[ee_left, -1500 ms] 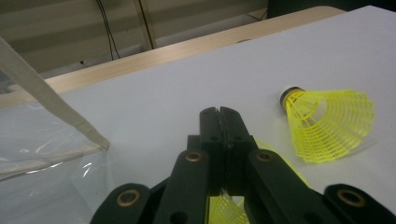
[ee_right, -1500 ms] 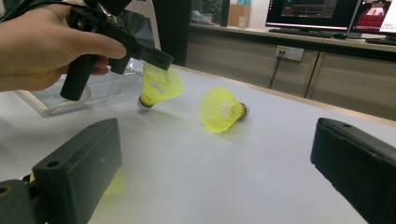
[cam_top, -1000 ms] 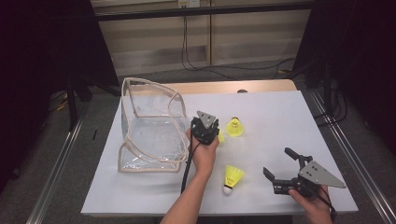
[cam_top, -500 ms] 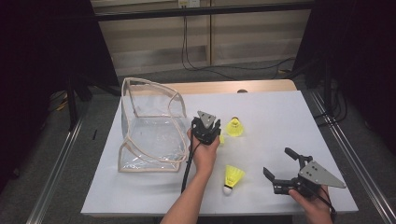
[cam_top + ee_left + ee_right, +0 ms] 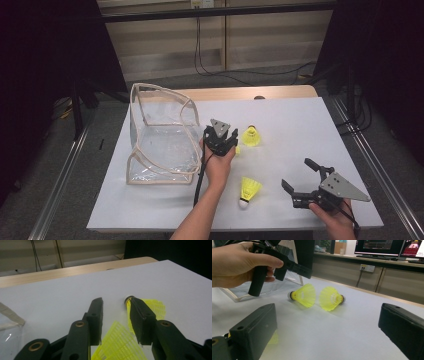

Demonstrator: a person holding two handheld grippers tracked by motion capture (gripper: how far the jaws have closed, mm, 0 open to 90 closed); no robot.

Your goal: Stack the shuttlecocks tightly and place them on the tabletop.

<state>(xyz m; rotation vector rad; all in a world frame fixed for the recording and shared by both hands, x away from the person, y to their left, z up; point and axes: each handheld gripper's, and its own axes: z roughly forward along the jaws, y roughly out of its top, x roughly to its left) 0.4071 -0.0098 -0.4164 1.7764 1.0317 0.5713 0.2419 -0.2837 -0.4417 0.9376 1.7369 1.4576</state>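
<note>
Our left gripper [image 5: 223, 142] hangs just above the white table [image 5: 300, 125], and its jaws have just been opening. In the left gripper view they stand partly spread, with clear table showing between the tips. A yellow shuttlecock [image 5: 120, 345] lies low between the jaws, its skirt reaching up from the bottom edge; we cannot tell whether either pad touches it, and neither presses on it. A second shuttlecock [image 5: 251, 136] lies just beyond the right-hand jaw, its cork pointing away from us and its skirt partly hidden behind that jaw. In the right gripper view the two lie skirt to skirt under the left gripper's jaws. The clear bag [image 5: 162, 137] stands close on the other side of this gripper. Our right gripper [image 5: 301, 181] rests near the table's near edge, jaws spread wide and empty, with a third shuttlecock [image 5: 248, 190] just beside its left jaw
</note>
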